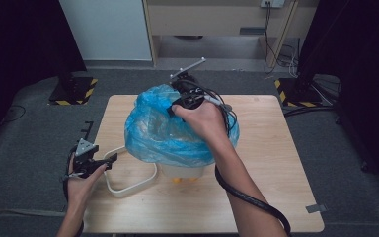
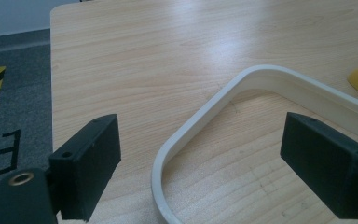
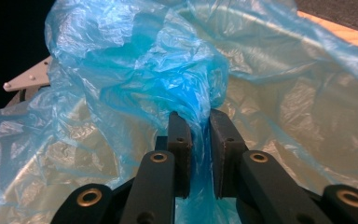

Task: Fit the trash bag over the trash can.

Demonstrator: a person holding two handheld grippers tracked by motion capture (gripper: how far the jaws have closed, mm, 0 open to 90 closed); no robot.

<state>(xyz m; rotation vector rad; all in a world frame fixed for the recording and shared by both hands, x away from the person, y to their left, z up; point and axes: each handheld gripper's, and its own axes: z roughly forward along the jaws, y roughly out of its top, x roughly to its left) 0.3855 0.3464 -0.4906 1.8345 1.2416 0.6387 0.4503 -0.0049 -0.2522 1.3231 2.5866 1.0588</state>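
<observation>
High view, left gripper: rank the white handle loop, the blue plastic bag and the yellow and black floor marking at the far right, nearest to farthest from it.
From the left gripper, at the table's left edge:
1. White handle loop: just to its right on the table, nearest.
2. Blue plastic bag: farther right, mid-table, draped over a container and pinched by the right gripper.
3. Yellow and black floor marking: on the floor beyond the table's far right corner, farthest.
</observation>
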